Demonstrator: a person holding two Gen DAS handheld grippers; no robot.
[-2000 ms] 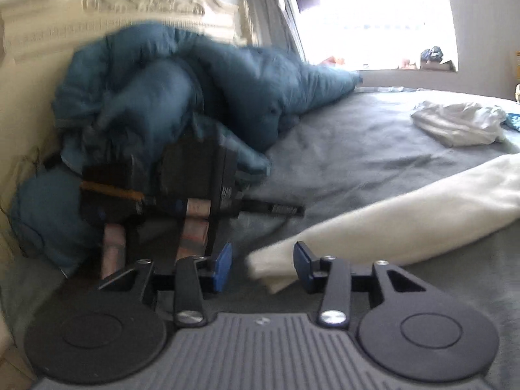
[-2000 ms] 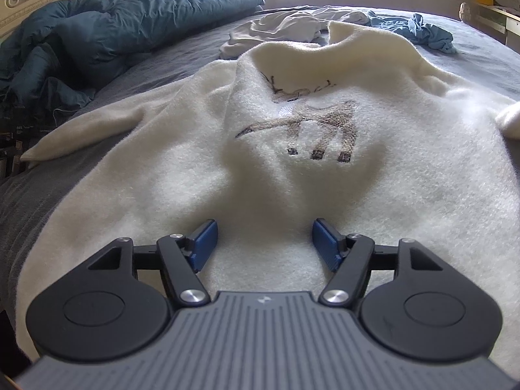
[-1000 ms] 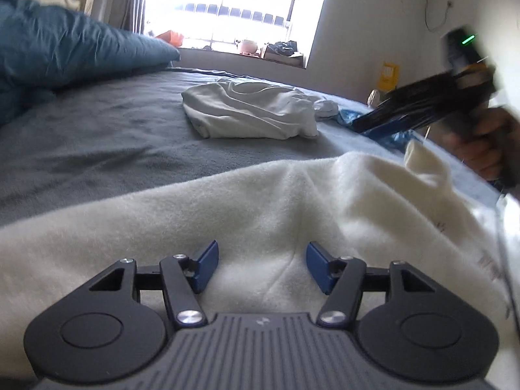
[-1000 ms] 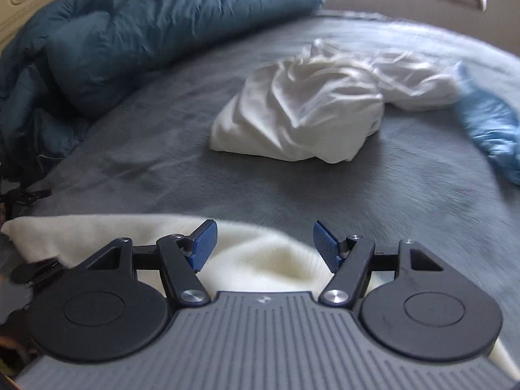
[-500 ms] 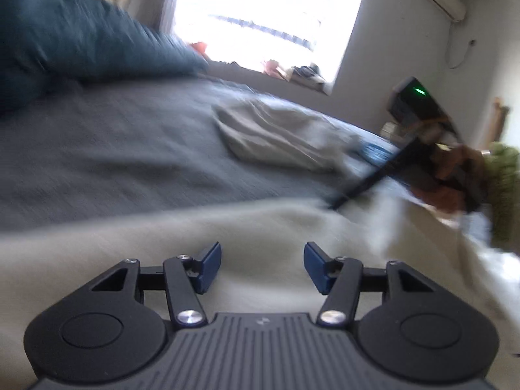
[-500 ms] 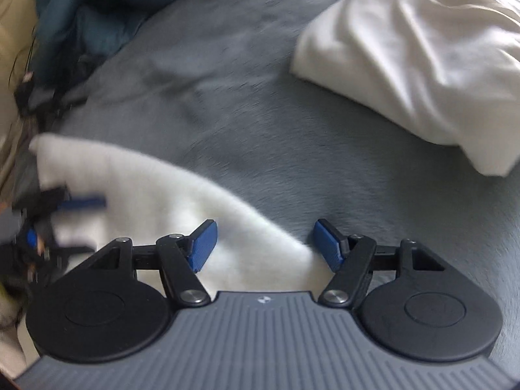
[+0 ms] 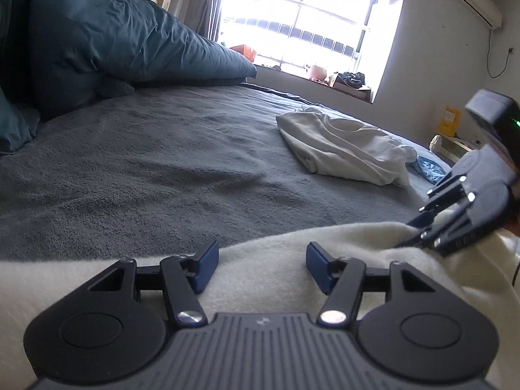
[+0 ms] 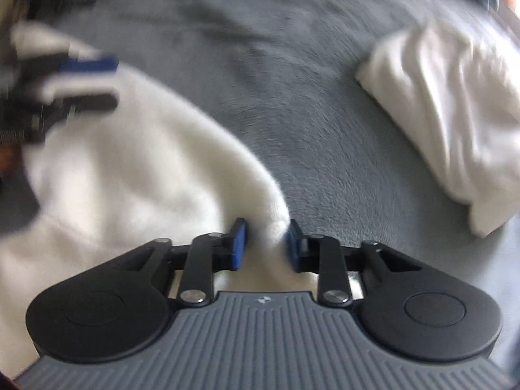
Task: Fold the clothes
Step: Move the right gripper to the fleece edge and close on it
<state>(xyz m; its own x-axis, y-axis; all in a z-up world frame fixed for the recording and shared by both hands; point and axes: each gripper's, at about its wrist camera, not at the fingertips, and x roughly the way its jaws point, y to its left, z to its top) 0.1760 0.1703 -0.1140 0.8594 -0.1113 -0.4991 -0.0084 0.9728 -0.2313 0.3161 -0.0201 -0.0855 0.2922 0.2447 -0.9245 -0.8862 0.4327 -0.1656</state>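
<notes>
A cream fleece sweater (image 7: 266, 260) (image 8: 130, 169) lies on the grey bedsheet (image 7: 162, 162). My left gripper (image 7: 261, 268) hovers just over the sweater's far edge, open, with nothing pinched. In the right wrist view the left gripper (image 8: 87, 81) shows blurred at the upper left, over the same sweater. My right gripper (image 8: 265, 243) points steeply down at the sweater's edge. Its jaws are closing, and a fold of the fleece fills the gap between the blue pads. From the left wrist view the right gripper (image 7: 419, 230) bites that edge at the far right.
A crumpled white garment (image 7: 341, 149) (image 8: 448, 123) lies farther out on the bed, with a blue cloth (image 7: 429, 169) behind it. A teal duvet (image 7: 97, 39) is heaped at the left by the headboard. A bright window is beyond.
The right gripper has tipped down onto the sweater's edge and its jaws have narrowed around a fold of fleece. The left gripper slid along the sweater with its jaws as wide as before.
</notes>
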